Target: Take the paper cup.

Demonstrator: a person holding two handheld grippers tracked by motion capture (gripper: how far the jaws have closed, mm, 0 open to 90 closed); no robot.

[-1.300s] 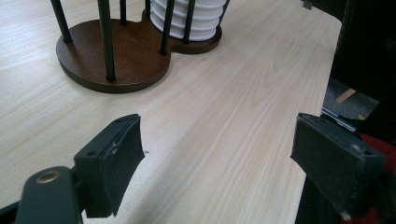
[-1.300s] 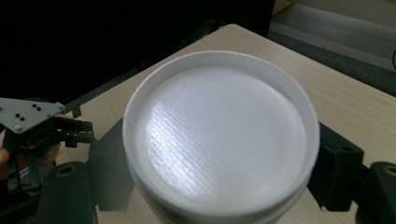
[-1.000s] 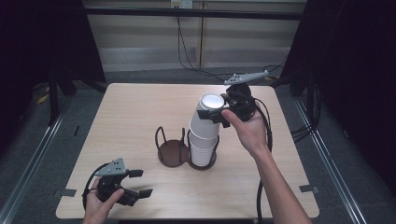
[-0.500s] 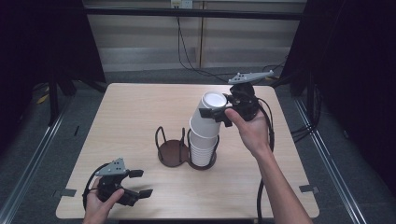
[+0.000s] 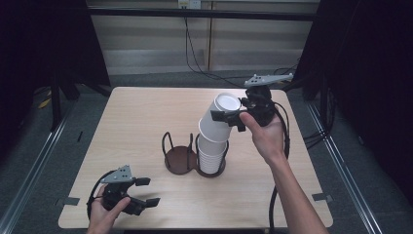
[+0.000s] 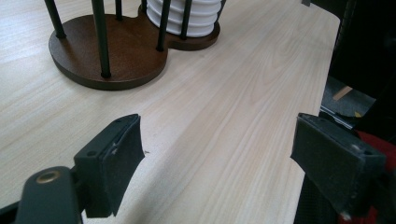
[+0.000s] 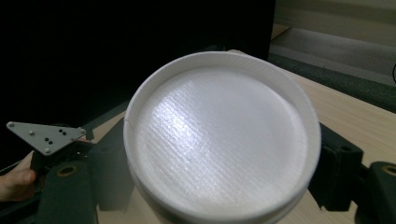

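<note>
Mid-frame, right gripper [image 5: 229,116] clamped on tilted top cup [image 5: 220,117], peeling from stack [image 5: 212,153]; next, straight lift clear; left gripper [image 5: 146,191] unclenched, empty.

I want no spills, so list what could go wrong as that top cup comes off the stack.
The top cup sits tilted in the right hand-held gripper; it could drag the stack below up with it. Squeezing harder might crush its thin wall. The holder is free on the table and could tip.
</note>
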